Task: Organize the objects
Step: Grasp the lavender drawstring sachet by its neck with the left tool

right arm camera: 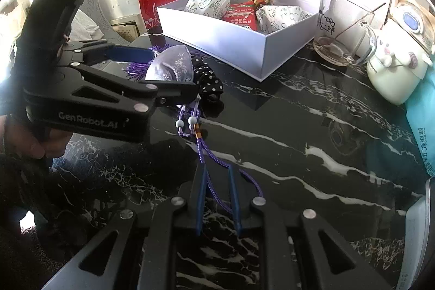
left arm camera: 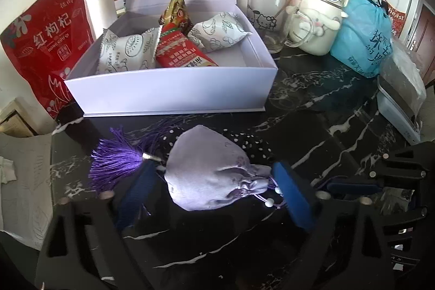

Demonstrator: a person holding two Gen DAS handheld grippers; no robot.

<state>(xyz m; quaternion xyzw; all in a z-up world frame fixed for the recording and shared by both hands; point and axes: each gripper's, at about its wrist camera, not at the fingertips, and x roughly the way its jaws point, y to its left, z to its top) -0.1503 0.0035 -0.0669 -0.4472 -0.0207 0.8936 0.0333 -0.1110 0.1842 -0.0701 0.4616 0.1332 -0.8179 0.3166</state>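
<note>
A lavender silk pouch [left arm camera: 209,170] with a purple tassel [left arm camera: 117,159] lies on the black marble table, on top of a black polka-dot cloth [left arm camera: 244,143]. My left gripper [left arm camera: 214,181] has its blue pads either side of the pouch and is shut on it; it also shows in the right wrist view [right arm camera: 163,72]. My right gripper [right arm camera: 217,181] has its pads nearly closed on the pouch's purple cord [right arm camera: 206,170]. The open white box [left arm camera: 174,89] behind holds snack packets [left arm camera: 125,50].
A red goji bag [left arm camera: 46,45] stands left of the box. A Hello Kitty glass mug [left arm camera: 269,18], a white plush-covered bottle [left arm camera: 318,18] and a blue bag [left arm camera: 361,37] stand at the right. A white appliance [left arm camera: 399,110] sits at the far right.
</note>
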